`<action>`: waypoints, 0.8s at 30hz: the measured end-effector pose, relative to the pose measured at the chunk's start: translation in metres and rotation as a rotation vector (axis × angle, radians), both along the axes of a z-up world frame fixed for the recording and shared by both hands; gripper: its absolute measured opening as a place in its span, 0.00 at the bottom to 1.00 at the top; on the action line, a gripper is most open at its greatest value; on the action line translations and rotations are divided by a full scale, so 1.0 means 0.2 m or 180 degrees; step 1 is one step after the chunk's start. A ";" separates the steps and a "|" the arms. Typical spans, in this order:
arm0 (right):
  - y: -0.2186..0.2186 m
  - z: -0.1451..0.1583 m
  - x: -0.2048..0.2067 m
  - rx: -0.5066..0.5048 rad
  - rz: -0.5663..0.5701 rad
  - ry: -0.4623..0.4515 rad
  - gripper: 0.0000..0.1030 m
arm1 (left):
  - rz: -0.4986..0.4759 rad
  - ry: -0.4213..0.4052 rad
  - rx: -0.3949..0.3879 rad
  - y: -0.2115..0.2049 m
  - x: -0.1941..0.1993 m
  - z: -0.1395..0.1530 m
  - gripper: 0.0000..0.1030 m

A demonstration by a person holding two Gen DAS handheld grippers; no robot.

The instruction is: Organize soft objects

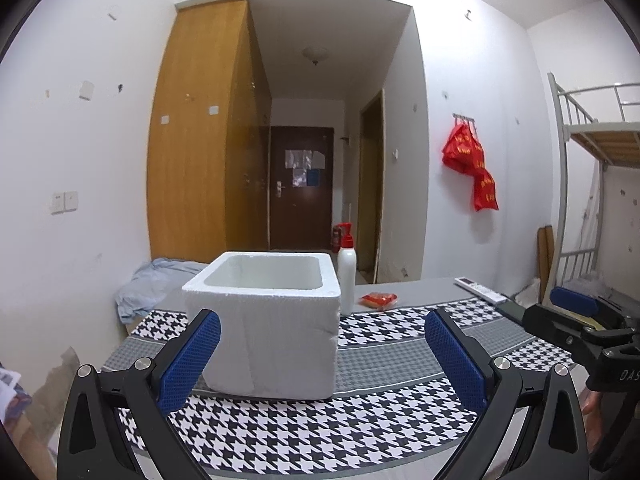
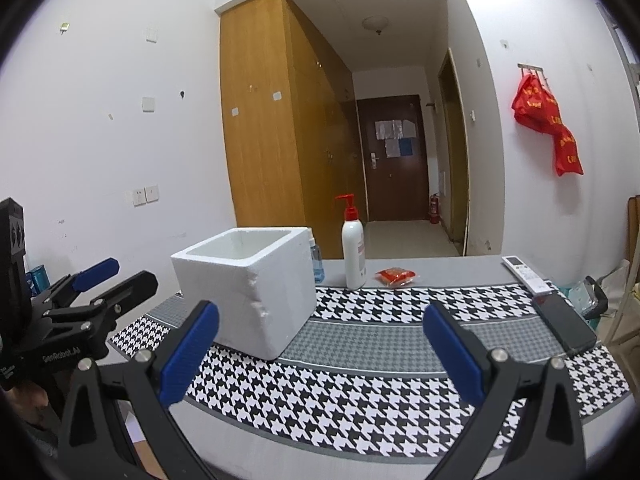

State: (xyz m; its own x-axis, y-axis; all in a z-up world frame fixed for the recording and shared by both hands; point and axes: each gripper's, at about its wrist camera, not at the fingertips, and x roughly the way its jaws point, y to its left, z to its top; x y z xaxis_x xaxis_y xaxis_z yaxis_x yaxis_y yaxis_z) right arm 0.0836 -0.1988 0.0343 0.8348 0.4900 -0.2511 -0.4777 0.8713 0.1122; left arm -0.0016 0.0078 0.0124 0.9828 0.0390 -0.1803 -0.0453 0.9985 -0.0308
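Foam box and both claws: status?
Left claw open, empty. Right claw open, empty. White foam box upright on houndstooth cloth, interior looks empty. Red packet untouched beside pump bottle; nothing blocking.

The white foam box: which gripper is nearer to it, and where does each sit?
Left. The left gripper is directly before the white foam box, fingers flanking it; the right gripper is farther right, the box off its left finger.

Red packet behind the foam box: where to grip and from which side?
Probably from above with the right gripper, which is open and nearer. The red packet lies flat on the table, right of the pump bottle, so pinch across its short width at the puffed middle. The thin edges offer little to hold.
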 end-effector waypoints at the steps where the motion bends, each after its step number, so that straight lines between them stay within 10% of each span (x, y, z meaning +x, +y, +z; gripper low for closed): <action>1: -0.01 -0.01 -0.01 -0.0001 -0.0017 -0.0013 1.00 | 0.0024 -0.0009 -0.0001 0.00 -0.01 -0.01 0.99; 24: -0.02 -0.14 -0.23 -0.0032 -0.0121 -0.0046 1.00 | 0.0057 0.0005 -0.0006 -0.03 -0.23 -0.14 0.99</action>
